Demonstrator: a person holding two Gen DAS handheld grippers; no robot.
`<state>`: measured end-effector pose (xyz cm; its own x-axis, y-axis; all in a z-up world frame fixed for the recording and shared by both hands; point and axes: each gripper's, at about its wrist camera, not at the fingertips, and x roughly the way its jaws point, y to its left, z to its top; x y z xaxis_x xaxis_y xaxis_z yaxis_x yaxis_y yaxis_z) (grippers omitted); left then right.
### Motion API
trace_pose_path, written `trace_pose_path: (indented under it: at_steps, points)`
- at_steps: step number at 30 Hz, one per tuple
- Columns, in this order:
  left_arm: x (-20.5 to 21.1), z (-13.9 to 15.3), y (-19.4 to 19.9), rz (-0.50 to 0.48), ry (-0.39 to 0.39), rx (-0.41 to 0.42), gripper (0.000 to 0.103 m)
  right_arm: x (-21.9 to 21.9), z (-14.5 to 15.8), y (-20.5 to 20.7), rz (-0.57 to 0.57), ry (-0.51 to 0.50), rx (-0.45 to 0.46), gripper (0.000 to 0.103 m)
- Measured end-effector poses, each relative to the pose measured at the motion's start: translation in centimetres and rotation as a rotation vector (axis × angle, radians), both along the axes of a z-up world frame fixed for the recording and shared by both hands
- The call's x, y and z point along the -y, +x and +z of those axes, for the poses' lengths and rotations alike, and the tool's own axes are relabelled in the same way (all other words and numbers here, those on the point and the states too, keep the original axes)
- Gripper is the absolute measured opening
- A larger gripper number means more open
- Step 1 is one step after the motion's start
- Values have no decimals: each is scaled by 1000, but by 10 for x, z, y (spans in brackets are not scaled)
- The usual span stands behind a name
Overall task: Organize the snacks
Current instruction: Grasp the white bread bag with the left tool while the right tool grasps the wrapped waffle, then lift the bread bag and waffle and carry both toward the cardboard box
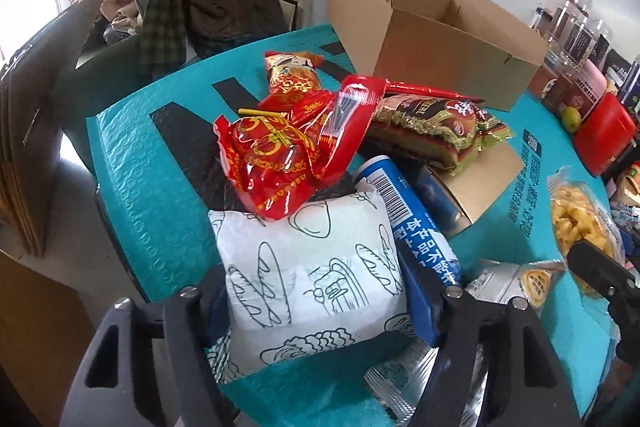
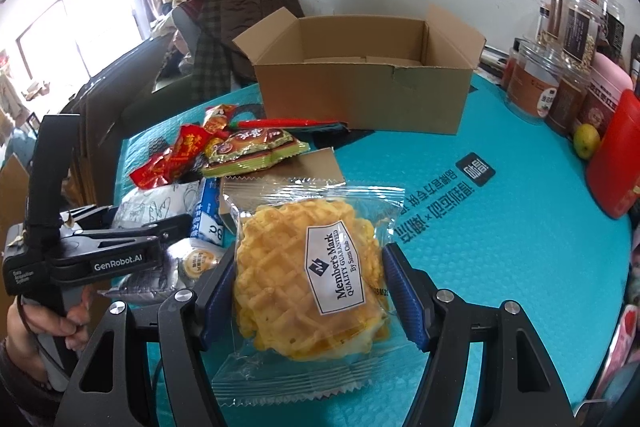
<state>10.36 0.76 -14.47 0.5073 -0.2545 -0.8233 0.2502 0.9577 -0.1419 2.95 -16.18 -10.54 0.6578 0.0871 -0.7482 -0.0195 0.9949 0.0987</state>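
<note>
My left gripper point(image 1: 316, 291) is shut on a white packet printed with bread drawings point(image 1: 308, 259), its blue pads pressing both sides at the near end of the snack pile. Behind it lie red packets point(image 1: 280, 143), a brown-and-gold packet point(image 1: 432, 131) and a blue-and-white packet point(image 1: 404, 211). My right gripper point(image 2: 310, 279) is shut on a clear-wrapped waffle packet point(image 2: 304, 267) with a white label, held over the teal mat point(image 2: 500, 227). An open cardboard box point(image 2: 360, 95) stands at the back, looking empty. In the right wrist view the left gripper point(image 2: 100, 259) shows at the left, held by a hand point(image 2: 40, 323).
A silver packet with a round yellow label point(image 2: 192, 263) lies between the grippers. A flat cardboard piece point(image 2: 304, 167) lies under the pile. Jars point(image 2: 560, 67), a red container point(image 2: 616, 155) and a green-yellow fruit point(image 2: 586, 141) line the right edge. A clothes-draped chair point(image 2: 240, 19) stands behind.
</note>
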Motion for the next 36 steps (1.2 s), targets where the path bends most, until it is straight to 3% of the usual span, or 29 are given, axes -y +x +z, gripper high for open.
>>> trace_pose_path:
  at_steps: [12,15,18,22,28,29,32,36]
  points:
    - [-5,20,-12,-7,-17,48,67,2,9,-6,-4,32,28,69]
    - [-4,8,-9,7,-1,-3,67,2,11,-7,-14,35,34,69]
    - [-9,-1,-7,28,-8,-48,71,0,10,-9,-18,31,33,69]
    - [-6,-7,-5,38,43,-100,86,0,7,-8,-17,40,21,69]
    - [-6,-9,-11,36,40,-82,87,4,3,-3,-20,54,11,69]
    - [-7,-9,-13,27,30,-68,86,4,3,-3,-20,54,10,69]
    - [-6,-5,-20,-2,39,-12,70,3,1,-3,-16,52,10,69]
    - [1,3,-23,-44,47,34,66,2,1,-3,-6,58,12,69]
